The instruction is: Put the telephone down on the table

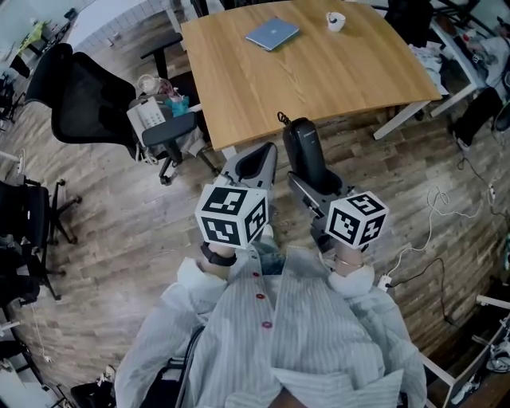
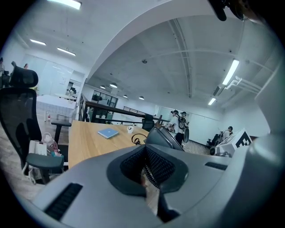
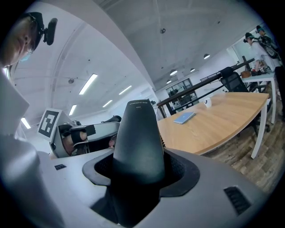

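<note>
Right gripper (image 1: pixel 317 188), telephone (image 1: pixel 304 143) lengthwise toward table (image 1: pixel 319 76)

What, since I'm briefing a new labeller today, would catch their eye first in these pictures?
The black telephone stands out, clamped upright in the right gripper by the wooden table's near edge. Beside it the left gripper is shut and empty; a blue notebook lies at the table's far side.

Blue notebook (image 1: pixel 272 33), white cup (image 1: pixel 335 21), black chair (image 1: pixel 88 100)
</note>
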The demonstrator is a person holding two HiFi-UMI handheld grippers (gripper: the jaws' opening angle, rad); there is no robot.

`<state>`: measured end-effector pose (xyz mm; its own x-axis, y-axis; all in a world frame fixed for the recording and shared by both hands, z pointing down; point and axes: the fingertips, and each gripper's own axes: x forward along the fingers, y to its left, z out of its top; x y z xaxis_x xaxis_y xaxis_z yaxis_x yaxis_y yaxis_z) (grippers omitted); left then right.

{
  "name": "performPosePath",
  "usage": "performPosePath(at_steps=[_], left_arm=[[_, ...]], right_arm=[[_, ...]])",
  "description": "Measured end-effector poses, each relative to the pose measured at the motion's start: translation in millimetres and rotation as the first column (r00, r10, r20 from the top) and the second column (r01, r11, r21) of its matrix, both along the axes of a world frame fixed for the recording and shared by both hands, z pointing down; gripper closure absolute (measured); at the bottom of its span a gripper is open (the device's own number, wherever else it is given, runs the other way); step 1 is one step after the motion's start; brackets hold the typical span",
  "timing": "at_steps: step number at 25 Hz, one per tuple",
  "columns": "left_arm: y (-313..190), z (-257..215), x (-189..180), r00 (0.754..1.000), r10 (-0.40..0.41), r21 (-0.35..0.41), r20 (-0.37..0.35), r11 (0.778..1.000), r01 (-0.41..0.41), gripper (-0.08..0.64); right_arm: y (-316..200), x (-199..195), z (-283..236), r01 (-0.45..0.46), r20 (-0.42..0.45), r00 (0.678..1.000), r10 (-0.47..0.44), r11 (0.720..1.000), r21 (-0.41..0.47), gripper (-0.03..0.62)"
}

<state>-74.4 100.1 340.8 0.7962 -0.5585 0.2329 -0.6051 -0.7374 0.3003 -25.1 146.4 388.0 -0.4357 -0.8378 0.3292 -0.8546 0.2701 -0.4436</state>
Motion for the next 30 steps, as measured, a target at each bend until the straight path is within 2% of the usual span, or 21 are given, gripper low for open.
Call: performPosePath(at_steps=[7,12,30], left_arm=[[-18,6,-7,1.0,0.002,-0.002,0.006,1.0,-0.002,0.551],[-38,11,2,1.0,-0.01,-0.005,0.017,1.0,0.01,0.551],[-186,18,96,0.991,-0.133,-0.045,0.025,0.99,0.134,0.551]], right_arm=[[-18,-1,6,-0.018,0.004,1.0,0.018,1.0,-0.009,0.302],[-37,11,11,-0.015,0.008,1.0,0.015,1.0,-0.011,0.302],[-194,107,11,0.123,-0.007,0.992,-0.123,0.991,-0.049,0.302]])
